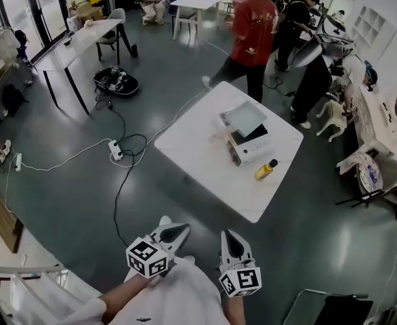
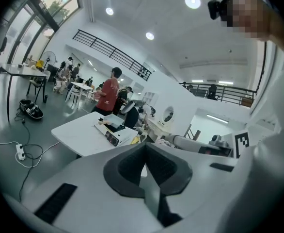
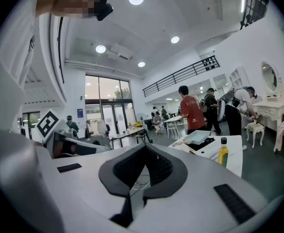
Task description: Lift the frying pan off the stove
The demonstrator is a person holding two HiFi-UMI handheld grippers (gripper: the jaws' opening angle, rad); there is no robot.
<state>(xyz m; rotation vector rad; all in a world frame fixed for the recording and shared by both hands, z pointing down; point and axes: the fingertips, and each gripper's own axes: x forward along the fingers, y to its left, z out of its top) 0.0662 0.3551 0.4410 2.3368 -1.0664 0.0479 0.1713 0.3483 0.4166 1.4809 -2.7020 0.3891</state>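
Well ahead of both jaws, table point(image 1: 198, 151); on it, stove point(image 1: 254, 147) with pan point(image 1: 244, 118) on top, bottle point(image 1: 265, 170) just beside stove, on side nearer jaws. Beyond table, person point(image 1: 253, 26). On floor point(image 1: 83, 202) ahead-left of jaws, power strip point(image 1: 116, 150).

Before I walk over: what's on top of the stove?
A pale, square pan sits on the stove. It hides part of the stove's dark top; anything under the pan can't be seen.

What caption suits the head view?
Left gripper and right gripper, both shut and empty, held far from the table bearing stove and pan.
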